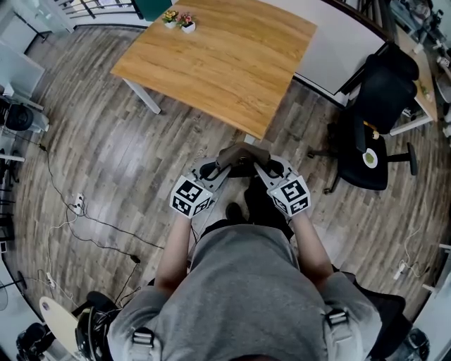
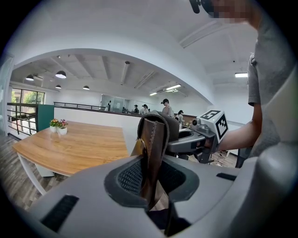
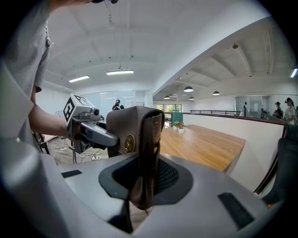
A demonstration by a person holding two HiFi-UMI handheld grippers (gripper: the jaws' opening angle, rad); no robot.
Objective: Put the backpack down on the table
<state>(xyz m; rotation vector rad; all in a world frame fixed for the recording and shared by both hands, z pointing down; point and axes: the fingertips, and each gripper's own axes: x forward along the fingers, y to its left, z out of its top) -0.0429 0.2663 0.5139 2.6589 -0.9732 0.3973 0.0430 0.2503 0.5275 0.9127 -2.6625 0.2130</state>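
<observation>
Floor, left: loose cables [image 1: 91,222] trail over the wood planks.

Far centre: wooden table [image 1: 225,63], light oak top on white legs. Two small flower pots [image 1: 178,20] stand at its far left corner.

Near centre: the person stands short of the table's near corner, both grippers held out in front at the same height.

Left gripper [image 1: 215,169]: jaws nearly together, pinched on a brown leather strap [image 2: 151,153]. The strap stands on edge between the pads and shows a stitched seam along its edge.

Backpack [image 1: 243,154]: hangs in the air between the two grippers, over the floor and clear of the table. It is dark brown leather with a rounded top. A round gold emblem [image 3: 129,144] sits on the face seen from the right gripper view. The lower body is hidden from the head view behind the grippers and the person's torso.

Right gripper [image 1: 271,169]: jaws likewise close together, clamped on a second brown strap [image 3: 145,158]. Its loose end hangs down just below the pads. The two grippers face each other, and the bag's top lies between their tips.

Right: a black office chair [image 1: 373,106] stands well apart from the person, next to a second desk edge.
</observation>
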